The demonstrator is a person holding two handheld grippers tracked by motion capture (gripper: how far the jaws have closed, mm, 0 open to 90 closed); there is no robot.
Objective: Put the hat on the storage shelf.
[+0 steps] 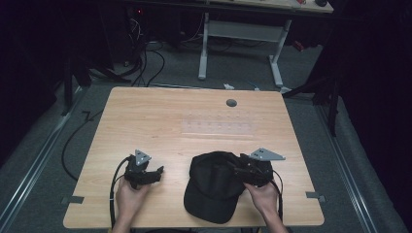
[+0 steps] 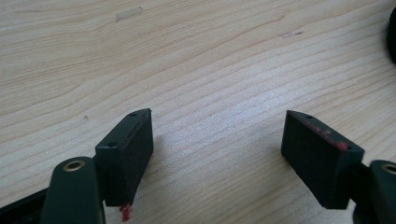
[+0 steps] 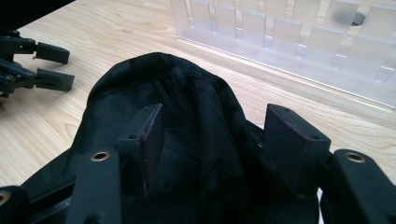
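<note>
Near the table's (image 1: pixel 145 107) front edge, black cap (image 1: pixel 214 187): light, floppy mesh, best pinched at stiff brim; right gripper (image 3: pixel 215 140) jaws wide over crown, left gripper (image 2: pixel 217 154) wide, empty.

I can read no text, label, brand, number or sign here: nothing legible on the black cap (image 1: pixel 214 187), on the bench (image 1: pixel 145 121), or on the clear rack (image 3: pixel 299 42) behind it.

Bright, evenly lit tabletop; dark, dim surroundings.
</note>
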